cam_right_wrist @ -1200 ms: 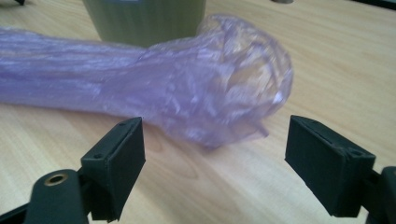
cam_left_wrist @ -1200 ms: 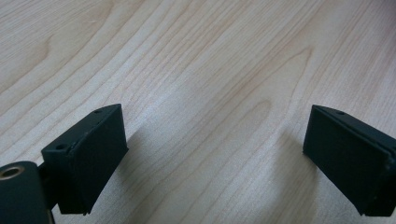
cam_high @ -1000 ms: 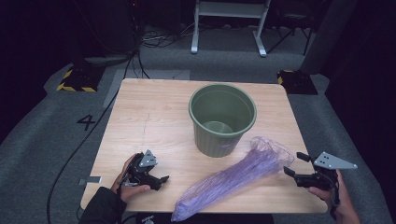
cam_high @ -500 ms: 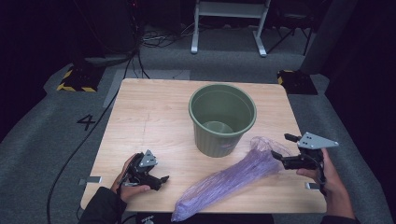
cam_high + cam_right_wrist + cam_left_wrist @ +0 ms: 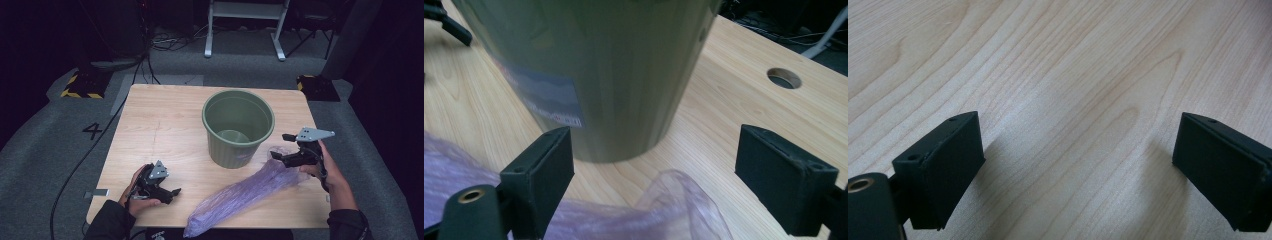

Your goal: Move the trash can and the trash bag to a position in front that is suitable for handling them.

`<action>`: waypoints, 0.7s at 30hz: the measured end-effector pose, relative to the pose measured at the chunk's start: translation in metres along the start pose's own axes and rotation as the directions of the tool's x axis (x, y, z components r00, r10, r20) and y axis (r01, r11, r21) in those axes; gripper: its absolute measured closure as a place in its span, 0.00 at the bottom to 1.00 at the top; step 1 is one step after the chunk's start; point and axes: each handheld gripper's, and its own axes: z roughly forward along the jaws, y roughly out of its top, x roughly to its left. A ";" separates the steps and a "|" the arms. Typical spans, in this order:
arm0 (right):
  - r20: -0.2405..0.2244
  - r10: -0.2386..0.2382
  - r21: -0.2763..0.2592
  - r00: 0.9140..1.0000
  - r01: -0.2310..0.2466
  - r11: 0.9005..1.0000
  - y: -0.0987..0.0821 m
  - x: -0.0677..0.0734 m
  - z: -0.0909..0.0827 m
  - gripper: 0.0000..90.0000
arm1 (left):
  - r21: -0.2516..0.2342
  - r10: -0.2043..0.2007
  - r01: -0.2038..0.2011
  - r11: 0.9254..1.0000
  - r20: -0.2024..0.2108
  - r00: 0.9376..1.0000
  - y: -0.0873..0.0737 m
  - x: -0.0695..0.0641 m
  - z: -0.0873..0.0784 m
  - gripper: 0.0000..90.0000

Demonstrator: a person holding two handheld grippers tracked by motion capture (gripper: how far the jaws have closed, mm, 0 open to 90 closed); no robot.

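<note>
A purple plastic bag (image 5: 250, 192) is seen lying crumpled along the wooden table (image 5: 165, 130), its open mouth beside the green bin (image 5: 238, 127). The right gripper (image 5: 280, 156) is held over that mouth with jaws spread wide and nothing between them; the left gripper (image 5: 172, 192) rests apart, likewise open. The film is judged light, limp and slippery, best pinched at the ruffled rim (image 5: 684, 192).

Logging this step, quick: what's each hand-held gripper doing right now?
Left hand-held gripper: open, empty, over the table.
Right hand-held gripper: open, over the bag.
</note>
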 end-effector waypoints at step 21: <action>-0.064 -0.070 0.067 0.996 0.074 0.995 0.017 0.017 0.039 0.17 | -0.001 0.002 -0.002 1.000 0.004 1.000 0.000 0.000 0.000 0.06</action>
